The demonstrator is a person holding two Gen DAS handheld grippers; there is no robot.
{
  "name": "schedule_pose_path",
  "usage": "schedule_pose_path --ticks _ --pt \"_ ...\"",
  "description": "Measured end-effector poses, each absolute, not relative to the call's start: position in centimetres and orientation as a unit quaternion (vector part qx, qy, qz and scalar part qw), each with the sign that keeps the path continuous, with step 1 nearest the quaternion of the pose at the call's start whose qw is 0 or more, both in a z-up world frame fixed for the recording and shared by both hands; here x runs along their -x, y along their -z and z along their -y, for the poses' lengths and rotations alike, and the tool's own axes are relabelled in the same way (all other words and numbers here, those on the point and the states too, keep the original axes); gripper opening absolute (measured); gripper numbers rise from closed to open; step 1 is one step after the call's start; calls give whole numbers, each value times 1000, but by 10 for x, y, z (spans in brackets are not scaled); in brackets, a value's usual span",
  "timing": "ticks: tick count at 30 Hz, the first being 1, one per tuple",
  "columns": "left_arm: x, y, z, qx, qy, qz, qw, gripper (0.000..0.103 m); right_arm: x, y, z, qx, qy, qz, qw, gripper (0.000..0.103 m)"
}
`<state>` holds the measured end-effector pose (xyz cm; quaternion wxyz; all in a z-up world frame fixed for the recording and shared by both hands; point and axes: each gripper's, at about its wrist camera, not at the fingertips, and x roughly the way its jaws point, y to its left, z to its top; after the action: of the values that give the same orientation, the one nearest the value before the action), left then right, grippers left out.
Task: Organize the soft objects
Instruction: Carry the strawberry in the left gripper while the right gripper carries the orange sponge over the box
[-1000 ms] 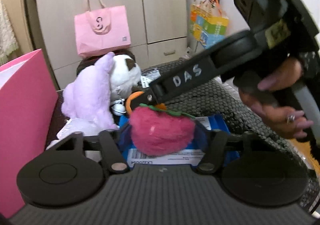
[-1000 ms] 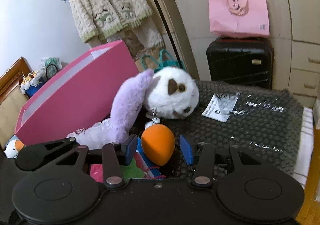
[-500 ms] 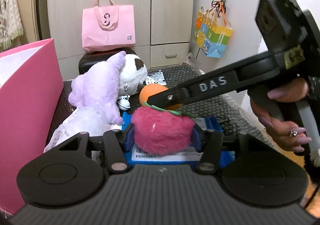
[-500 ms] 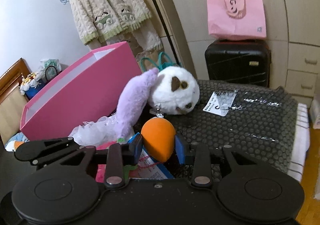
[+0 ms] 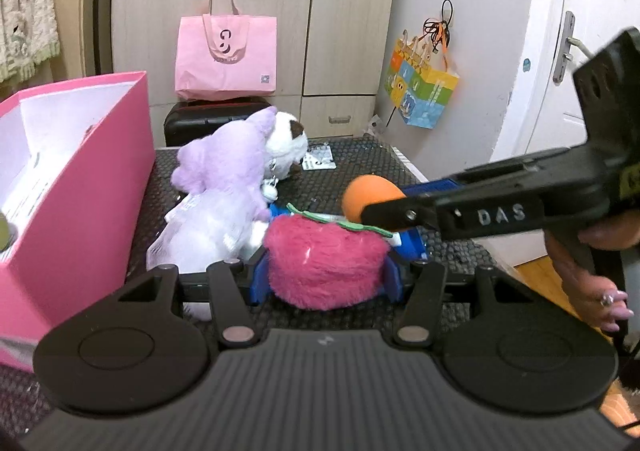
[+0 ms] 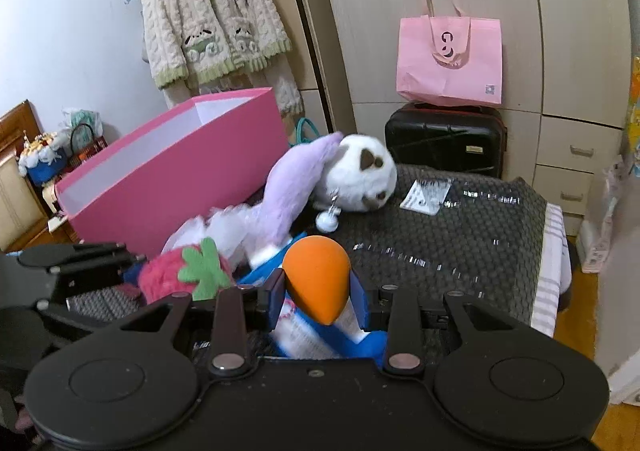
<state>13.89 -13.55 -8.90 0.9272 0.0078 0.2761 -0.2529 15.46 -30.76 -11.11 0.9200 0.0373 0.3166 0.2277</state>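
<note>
Pink strawberry plush (image 5: 324,263) pinched by left fingers (image 5: 261,278) | orange sponge (image 6: 316,277) pinched by right fingers (image 6: 277,297)

The pink box (image 5: 80,187) runs off the left edge; the lavender plush (image 6: 280,207) hides its near corner; printing on the blue packet (image 6: 304,335) is unreadable.

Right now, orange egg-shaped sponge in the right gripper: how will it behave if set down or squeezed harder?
The orange sponge looks soft, likely foam, so the right gripper would probably dent it, not crack it. Rounded and tapered, it would likely roll or tip on the black mat. Probably light; its matte surface suggests little slip.
</note>
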Motion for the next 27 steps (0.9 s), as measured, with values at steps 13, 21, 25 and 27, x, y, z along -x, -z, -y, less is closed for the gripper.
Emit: schedule_pose_path --ticks 13,21,25,27 --pt "-112 89 97 7 258 -327 909 53 -96 118 271 -31 -206 -358 910 40" --pt "-85 79 62 2 266 -339 902 53 -57 105 242 -24 -241 -373 896 40" --pt "-76 75 44 -6 255 -343 904 53 -46 97 227 -24 -266 -379 886 40" --pt "-73 74 34 -11 245 -345 906 53 -41 93 218 -26 -278 -378 883 40"
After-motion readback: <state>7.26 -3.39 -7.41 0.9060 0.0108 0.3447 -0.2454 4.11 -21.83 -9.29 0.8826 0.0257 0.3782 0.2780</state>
